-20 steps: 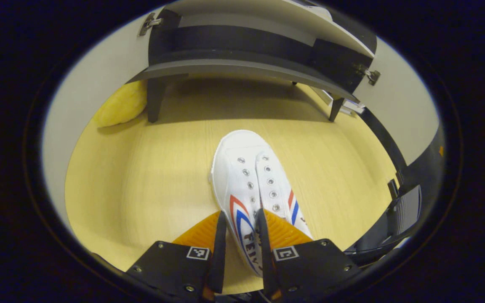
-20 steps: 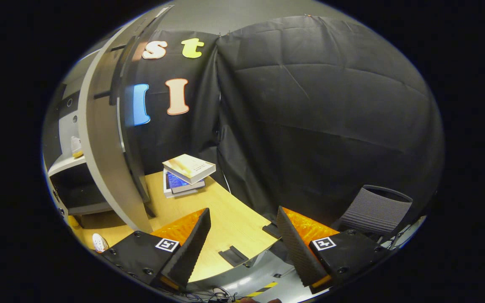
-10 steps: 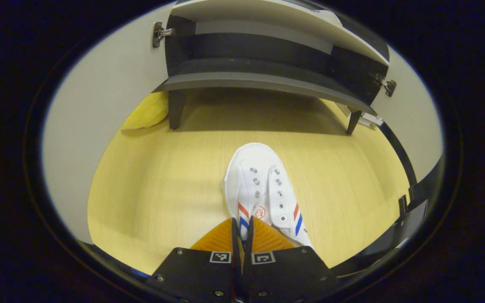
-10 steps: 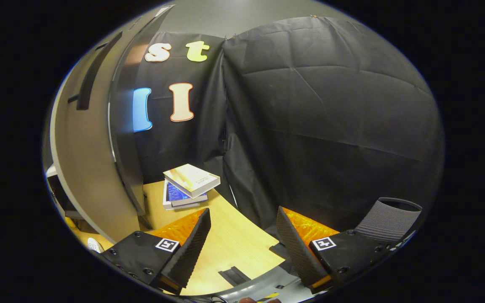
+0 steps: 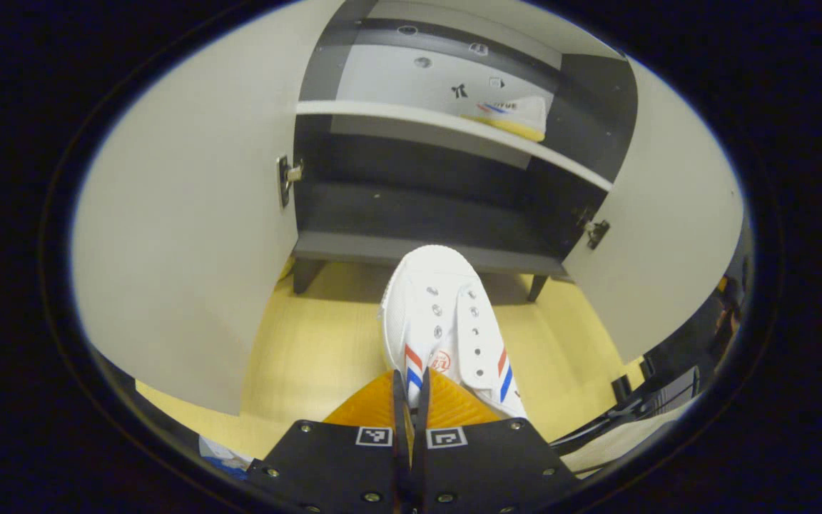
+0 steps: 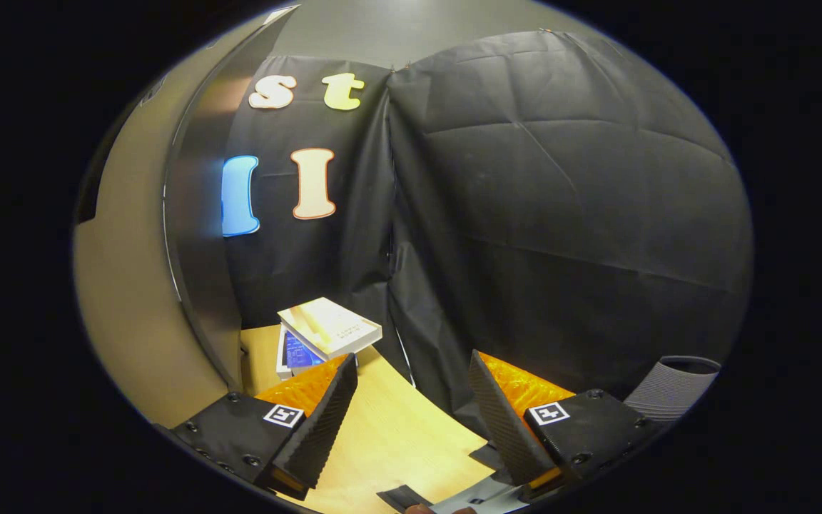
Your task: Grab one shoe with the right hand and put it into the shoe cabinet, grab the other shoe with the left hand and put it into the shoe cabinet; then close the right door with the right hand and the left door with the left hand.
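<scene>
Left hand-held gripper [image 5: 409,400] pinched on white canvas shoe [image 5: 445,321] with metal eyelets, now raised off wood-grain bench [image 5: 311,350], toe nearer open shoe cabinet [image 5: 425,207]. Right hand-held gripper [image 6: 411,400] spread wide, empty; ribbed pads
</scene>
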{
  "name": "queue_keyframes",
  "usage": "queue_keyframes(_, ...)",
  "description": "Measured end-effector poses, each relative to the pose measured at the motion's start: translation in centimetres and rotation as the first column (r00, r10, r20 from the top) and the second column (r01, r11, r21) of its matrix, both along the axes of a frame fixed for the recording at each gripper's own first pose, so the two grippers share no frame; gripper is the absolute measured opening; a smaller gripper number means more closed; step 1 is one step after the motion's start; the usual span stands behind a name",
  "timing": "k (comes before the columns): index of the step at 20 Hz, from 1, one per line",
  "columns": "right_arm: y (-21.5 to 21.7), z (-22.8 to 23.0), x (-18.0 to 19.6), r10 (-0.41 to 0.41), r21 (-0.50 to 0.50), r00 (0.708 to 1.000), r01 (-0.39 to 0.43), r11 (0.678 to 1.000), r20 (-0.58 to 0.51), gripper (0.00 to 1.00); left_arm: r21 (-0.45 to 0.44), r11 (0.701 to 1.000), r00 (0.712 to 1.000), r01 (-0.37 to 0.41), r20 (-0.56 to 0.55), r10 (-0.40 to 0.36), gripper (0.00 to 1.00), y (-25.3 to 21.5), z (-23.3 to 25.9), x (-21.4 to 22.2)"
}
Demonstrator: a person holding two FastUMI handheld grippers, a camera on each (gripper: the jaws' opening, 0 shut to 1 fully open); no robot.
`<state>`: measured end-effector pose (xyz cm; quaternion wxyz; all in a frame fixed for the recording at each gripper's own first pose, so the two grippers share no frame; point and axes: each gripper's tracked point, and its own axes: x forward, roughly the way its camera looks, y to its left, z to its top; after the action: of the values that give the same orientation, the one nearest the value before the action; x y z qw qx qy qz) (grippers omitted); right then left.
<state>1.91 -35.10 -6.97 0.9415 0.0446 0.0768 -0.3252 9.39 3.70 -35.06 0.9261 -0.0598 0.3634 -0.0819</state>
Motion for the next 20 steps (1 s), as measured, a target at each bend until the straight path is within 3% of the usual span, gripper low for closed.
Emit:
queue_keyframes(3, -0.2, 0.0, 1.1, 0.006, 0.003, 1.0, -0.006, 1.0, 0.007, 0.98, -0.003, 1.0, 0.994, 0.021, 0.105, -0.021, 0.02, -0.5, -0.8, 0.3)
queue_keyframes(6, -0.3, -0.4, 2.0, 0.016, 0.017, 1.0, -0.016, 1.0, 0.004, 0.99, -0.068, 0.997, 0.98, 0.027, 0.2, -0.013, 0.02, -0.6, -1.3, 0.4)
queue_keyframes(8, -0.4, -0.3, 2.6, 0.021, 0.025, 1.0, -0.021, 0.999, 0.009, 0.99, -0.069, 0.997, 0.964, 0.021, 0.267, -0.001, 0.01, -0.5, -1.3, 0.4)
queue_keyframes(9, -0.5, -0.2, 2.9, 0.022, 0.025, 1.0, -0.023, 0.999, 0.012, 0.94, -0.059, 0.998, 0.953, 0.021, 0.303, -0.002, 0.02, -0.6, -1.1, 0.4)
queue_keyframes(11, -0.7, -0.4, 3.5, 0.027, 0.025, 1.0, -0.027, 0.999, 0.007, 0.98, -0.042, 0.999, 0.931, -0.001, 0.365, 0.016, 0.02, -0.5, -0.8, 0.4)
queue_keyframes(15, -0.8, -0.4, 3.8, 0.022, 0.044, 1.0, -0.023, 0.999, 0.013, 0.94, -0.056, 0.997, 0.905, -0.053, 0.42, 0.072, 0.0, -0.5, -0.8, 0.4)
queue_keyframes(16, -1.0, -0.4, 3.8, 0.022, 0.034, 1.0, -0.022, 0.999, 0.007, 0.98, -0.051, 0.997, 0.897, -0.064, 0.434, 0.08, 0.02, -0.4, -0.6, 0.4)
queue_keyframes(20, -3.6, 0.3, 2.8, -0.029, 0.014, 1.0, 0.029, 0.999, -0.009, 0.98, -0.015, 0.995, 0.875, -0.102, 0.475, 0.097, 0.0, -0.3, -0.2, 0.5)
